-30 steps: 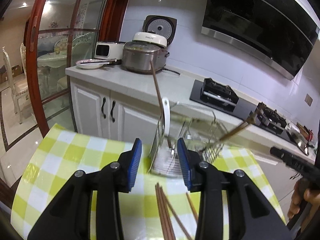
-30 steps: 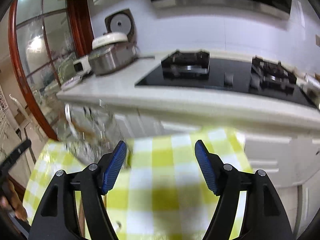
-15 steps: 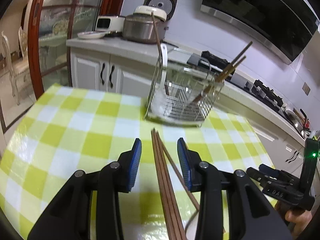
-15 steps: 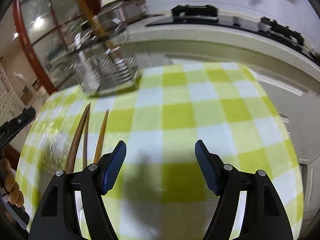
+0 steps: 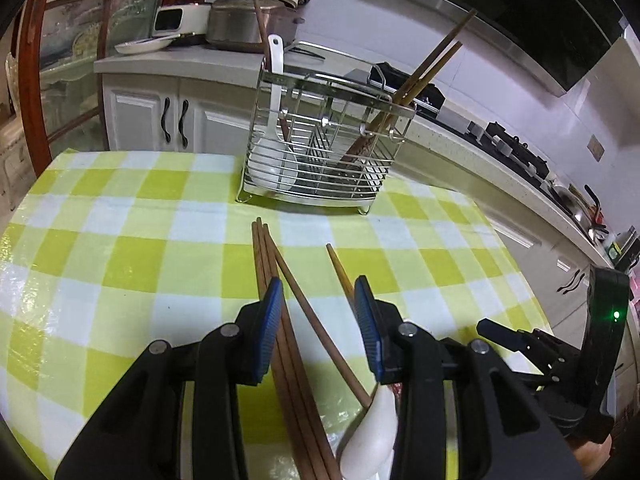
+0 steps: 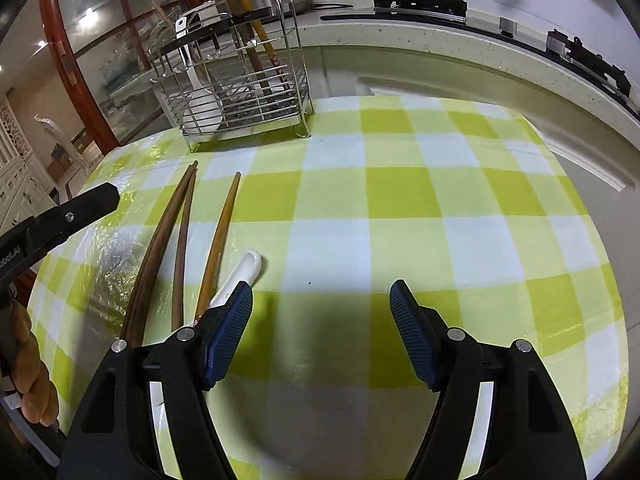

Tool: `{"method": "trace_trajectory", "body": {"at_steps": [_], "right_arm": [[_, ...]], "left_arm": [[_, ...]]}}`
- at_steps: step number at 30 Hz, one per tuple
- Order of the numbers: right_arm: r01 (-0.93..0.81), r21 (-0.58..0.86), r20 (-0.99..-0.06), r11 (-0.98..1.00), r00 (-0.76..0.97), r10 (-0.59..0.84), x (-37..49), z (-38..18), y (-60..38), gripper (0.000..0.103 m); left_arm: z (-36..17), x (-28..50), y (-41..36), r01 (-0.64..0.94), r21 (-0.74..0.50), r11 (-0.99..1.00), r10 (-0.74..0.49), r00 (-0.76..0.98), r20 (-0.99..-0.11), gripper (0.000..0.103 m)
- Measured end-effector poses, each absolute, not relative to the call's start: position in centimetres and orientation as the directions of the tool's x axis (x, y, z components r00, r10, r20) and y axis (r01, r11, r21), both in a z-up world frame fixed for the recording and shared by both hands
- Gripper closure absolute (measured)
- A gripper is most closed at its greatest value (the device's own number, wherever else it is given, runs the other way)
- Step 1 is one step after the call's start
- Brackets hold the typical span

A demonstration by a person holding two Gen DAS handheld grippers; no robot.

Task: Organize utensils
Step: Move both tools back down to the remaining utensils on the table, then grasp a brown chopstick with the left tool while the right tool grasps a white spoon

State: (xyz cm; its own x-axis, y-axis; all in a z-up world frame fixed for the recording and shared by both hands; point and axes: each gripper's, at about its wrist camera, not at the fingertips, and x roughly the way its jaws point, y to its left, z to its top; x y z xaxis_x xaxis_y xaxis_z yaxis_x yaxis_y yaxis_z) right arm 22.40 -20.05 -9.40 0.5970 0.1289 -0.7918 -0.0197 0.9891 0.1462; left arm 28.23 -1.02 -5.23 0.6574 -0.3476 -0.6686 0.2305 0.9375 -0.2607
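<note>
I have brought both grippers down, my left gripper (image 5: pixel 318 326) and right gripper (image 6: pixel 322 332) released and empty, over the chopsticks (image 5: pixel 276 300) lying near the rack (image 5: pixel 320 148), ready to pick.

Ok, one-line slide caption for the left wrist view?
Open left gripper over loose chopsticks on the checked tablecloth, wire rack beyond.

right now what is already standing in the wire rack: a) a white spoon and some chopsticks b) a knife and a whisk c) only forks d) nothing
a: the wire rack holds an upright white spoon and chopsticks leaning out of its far side.
</note>
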Motion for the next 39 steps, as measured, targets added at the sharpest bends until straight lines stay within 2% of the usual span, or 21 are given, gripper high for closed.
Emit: {"method": "trace_trajectory", "body": {"at_steps": [11,14,18,28,30,31,34,39], "right_arm": [[-0.034,0.149,-0.793,0.988,0.593,0.14,23.1,-9.8,-19.6,0.036],[-0.024,0.149,-0.792,0.989,0.596,0.134,23.2,-9.8,-19.9,0.036],[-0.007,0.145,-0.788,0.989,0.604,0.119,23.3,-9.7,-20.5,0.036],[0.078,0.138,-0.769,0.987,0.636,0.057,22.7,-8.8,-23.4,0.036],[0.08,0.142,-0.768,0.987,0.637,0.059,22.6,-8.8,-23.6,0.036],[0.083,0.144,-0.768,0.986,0.638,0.058,22.6,-8.7,-23.7,0.036],[0.082,0.148,-0.77,0.986,0.634,0.063,22.6,-8.8,-23.7,0.036],[0.071,0.175,-0.777,0.982,0.622,0.093,22.6,-8.9,-23.2,0.036]], "left_arm": [[-6.7,32.1,-4.7,0.301,-0.252,0.92,-0.387,0.578,-0.719,0.07],[-7.6,33.3,-5.9,0.307,-0.232,0.923,-0.372,0.555,-0.744,0.072],[-8.9,34.7,-6.9,0.295,-0.21,0.932,-0.341,0.52,-0.783,0.081],[-10.7,35.3,-9.3,0.295,-0.13,0.947,-0.263,0.475,-0.84,0.082],[-10.7,35.3,-9.9,0.3,-0.085,0.95,-0.228,0.482,-0.846,0.092],[-10.7,35.3,-9.9,0.305,-0.068,0.95,-0.216,0.484,-0.848,0.092],[-10.7,35.6,-9.7,0.307,-0.084,0.948,-0.229,0.474,-0.85,0.092],[-9.9,35.4,-7.6,0.286,-0.195,0.938,-0.312,0.459,-0.832,0.097]]}}
